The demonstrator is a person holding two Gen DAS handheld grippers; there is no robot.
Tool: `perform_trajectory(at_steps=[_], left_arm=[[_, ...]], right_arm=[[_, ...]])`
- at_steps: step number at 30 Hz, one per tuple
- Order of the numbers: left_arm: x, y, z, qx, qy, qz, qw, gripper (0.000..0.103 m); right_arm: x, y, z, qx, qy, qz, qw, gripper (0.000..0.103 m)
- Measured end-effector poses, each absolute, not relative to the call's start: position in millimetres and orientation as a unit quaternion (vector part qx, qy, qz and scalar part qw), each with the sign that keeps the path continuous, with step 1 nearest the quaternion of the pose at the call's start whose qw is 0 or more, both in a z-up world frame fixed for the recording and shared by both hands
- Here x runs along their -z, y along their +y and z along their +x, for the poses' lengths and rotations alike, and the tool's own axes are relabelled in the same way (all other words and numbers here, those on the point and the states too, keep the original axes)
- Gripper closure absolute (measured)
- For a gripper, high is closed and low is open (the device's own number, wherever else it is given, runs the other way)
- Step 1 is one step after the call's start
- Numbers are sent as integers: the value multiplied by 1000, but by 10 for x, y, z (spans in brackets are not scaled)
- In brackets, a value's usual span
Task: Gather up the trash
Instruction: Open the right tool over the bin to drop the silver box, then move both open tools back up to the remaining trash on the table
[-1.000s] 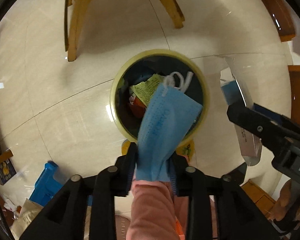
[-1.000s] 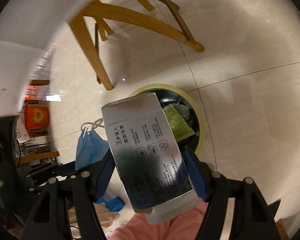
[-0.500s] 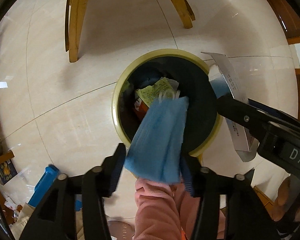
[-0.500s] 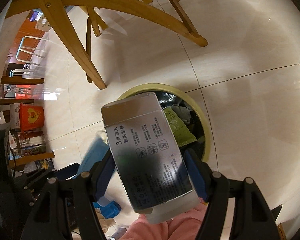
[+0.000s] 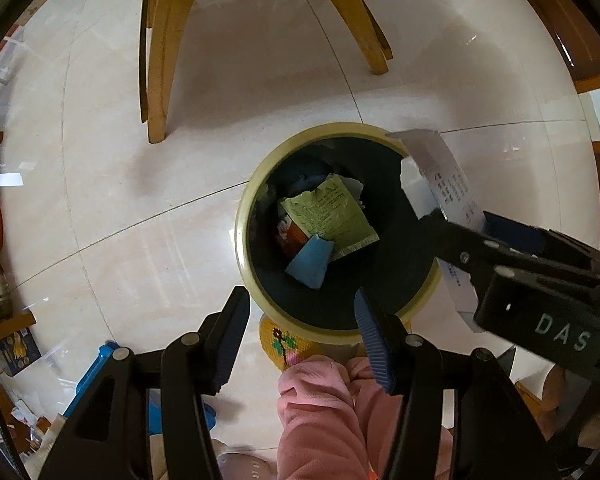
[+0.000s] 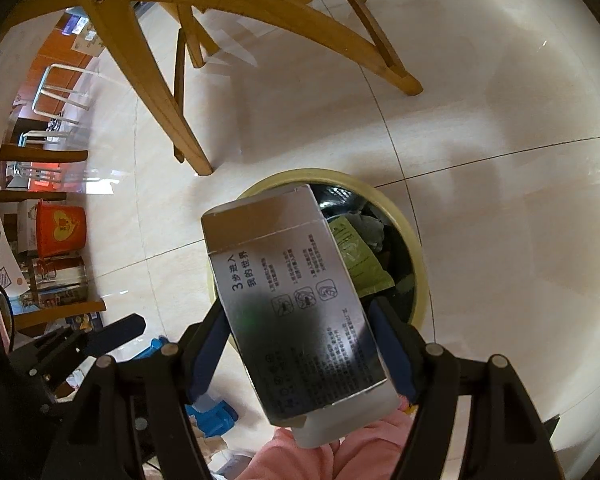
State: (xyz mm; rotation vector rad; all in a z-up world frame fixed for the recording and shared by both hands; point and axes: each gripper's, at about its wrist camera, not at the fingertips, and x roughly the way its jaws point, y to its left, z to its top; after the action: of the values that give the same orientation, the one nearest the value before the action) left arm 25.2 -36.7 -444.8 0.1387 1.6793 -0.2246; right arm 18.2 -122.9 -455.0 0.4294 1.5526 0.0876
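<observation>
**Mask in the bin, carton next over the rim**

On the left, the left gripper (image 5: 298,330) hangs straight down over the near edge of the bin (image 5: 244,216), its jaws parted and empty. The blue face mask (image 5: 310,260) lies loose inside the bin, propped against a green leaflet (image 5: 332,214) and a red packet. It looks soft and nearly weightless, the sort of thing that drapes and snags; if it ever needed lifting again, a pinch on a bunched fold would do better than the thin ear loops, which I cannot make out from here.

Moving right, the right gripper (image 6: 304,354) is clamped on the silver carton (image 6: 296,304), pads pressing its two long sides about halfway down, and holds it over the near rim of the bin (image 6: 414,240). The carton reads as light, thin card with a glossy face: stiff along its length, but likely hollow and easy to crush or let slide if squeezed off-centre. Holding across the narrow width near the middle, as now, seems sound.

Much is hidden. The carton blocks the near half of the bin's mouth in the right view, and its lower end runs out behind the pads. The bin's dark liner swallows whatever sits beneath the leaflet. A pink sleeve (image 5: 324,412) and a patterned slipper (image 5: 284,344) show below; the clutter at the left edge is too small to name.
</observation>
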Motion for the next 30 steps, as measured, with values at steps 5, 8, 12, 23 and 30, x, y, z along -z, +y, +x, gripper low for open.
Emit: perform_trajectory(at_steps=[5,8,12,23,30], left_arm=[[4375,-316,254,95,736,54,669,50],[4336,-305,247,92,730,51,675,50],[4287,-289,238,87,725,46,682,50],[3969,-188,159,64,714,26,696,50],[3355,-105,121,50,697,5,715,50]], right_arm=[[4530,-1182,166,-41,696,177,694,30],[4510,-1163,144,-41,693,179,697,28],[4488,-1148,118,-42,689,178,701,28],[4197,-1179,-13,-35,678,188,710,28],[3551,-1206,-86,-45,660,189,725,28]])
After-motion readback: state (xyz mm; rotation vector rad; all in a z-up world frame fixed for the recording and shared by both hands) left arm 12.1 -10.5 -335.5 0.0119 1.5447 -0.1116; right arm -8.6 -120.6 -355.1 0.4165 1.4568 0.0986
